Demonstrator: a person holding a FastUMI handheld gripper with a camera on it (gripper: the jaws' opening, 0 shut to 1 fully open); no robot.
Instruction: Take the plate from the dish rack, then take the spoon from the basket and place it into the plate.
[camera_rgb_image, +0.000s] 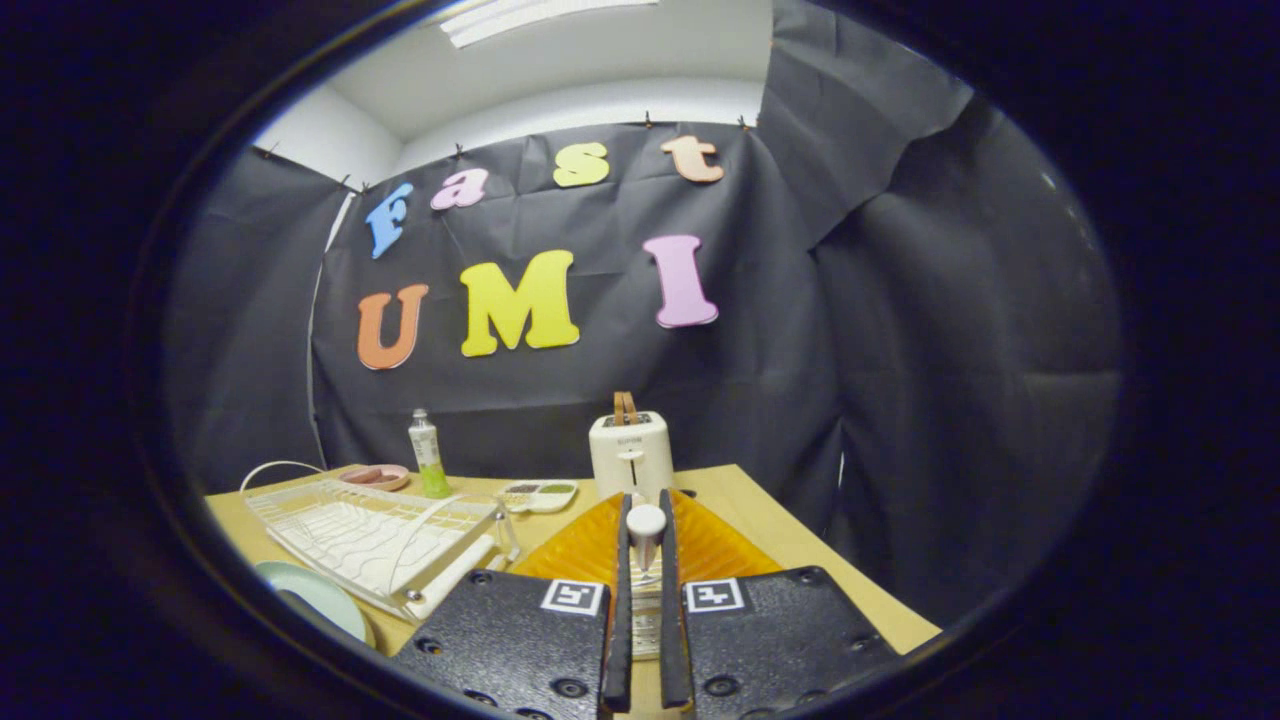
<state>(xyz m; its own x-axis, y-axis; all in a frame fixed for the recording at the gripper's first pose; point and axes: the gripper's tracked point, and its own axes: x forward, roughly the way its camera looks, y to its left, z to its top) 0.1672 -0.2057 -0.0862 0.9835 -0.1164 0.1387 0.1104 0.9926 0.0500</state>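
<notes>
Spoon (646, 535) stands upright between the two fingers of the gripper (646, 520), its pale rounded end poking up just above the fingertips. Both fingers press against its handle from either side, so the gripper is clamped on it, with only a narrow slot left between them.

Directly beyond and below the fingers sits an orange ribbed basket (715, 548), showing on both sides of them. The spoon hangs over it; whether its lower end touches the basket I cannot tell, since the fingers hide that part.

To the left of the fingers lies a white wire dish rack (372, 540) on its tray, tilted slightly toward the near side. Just nearer than the rack, further left and low, a pale green plate (318, 594) rests flat on the wooden table (800, 545), out of the rack and well apart from the spoon.

Straight ahead, beyond the basket, a white toaster (630, 452) stands with two brown slices sticking out of its top. Left of the toaster is a small white divided dish (540, 494). Further left, behind the rack, a bottle (428, 455) with green liquid stands upright, and a pink bowl (374, 476) sits just beside it.
</notes>
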